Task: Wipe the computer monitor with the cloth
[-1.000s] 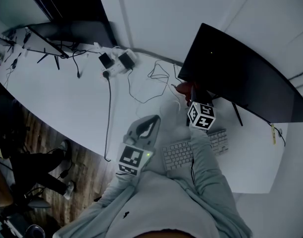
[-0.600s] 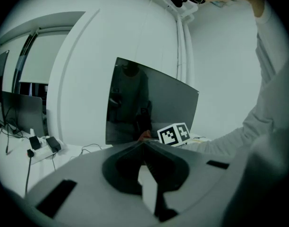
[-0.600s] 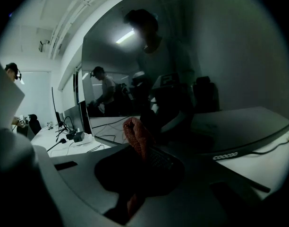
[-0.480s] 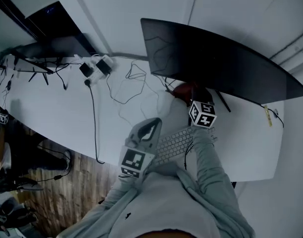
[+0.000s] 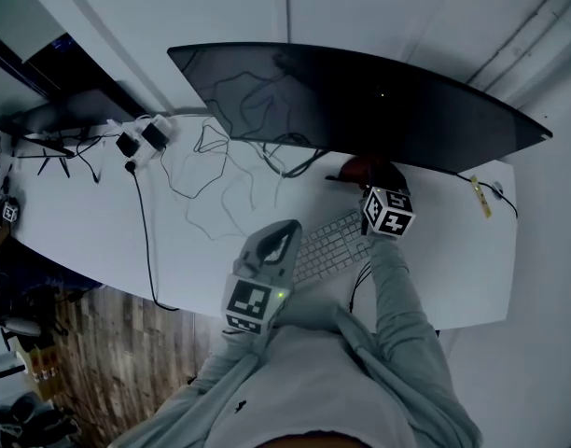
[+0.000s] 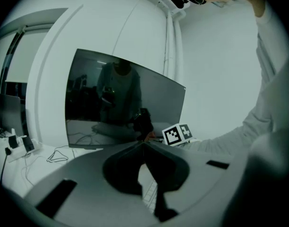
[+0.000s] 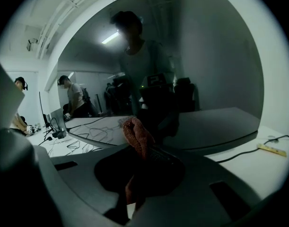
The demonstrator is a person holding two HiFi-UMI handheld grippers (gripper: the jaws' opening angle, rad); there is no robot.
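Gripping state, left gripper (image 6: 143, 144): jaws closed tip to tip, nothing between them; held over the near edge of the desk (image 5: 71, 222), just left of the keyboard (image 5: 327, 248).
Keyboard: one, white; right end hidden under the person's right forearm.
Gripping state, right gripper (image 7: 145, 148): jaws clamped on the cloth (image 7: 136, 135).
Cloth: one, red, bunched, standing up past the jaw tips; in the head view it sits just under the lower edge of the monitor (image 5: 360, 101). Contact with the screen cannot be determined.
Monitor: one, wide, curved, dark; stand hidden behind cloth and right gripper; dim reflections on the screen.
Cables (image 5: 229, 161): loose tangle on the desk; count not determinable.
Adapters (image 5: 141, 138): two, side by side, back left.
Yellow item (image 5: 479, 196): one, at the right; too small to identify.
Second screen (image 5: 71, 110): one, far left, dark, hard to make out.
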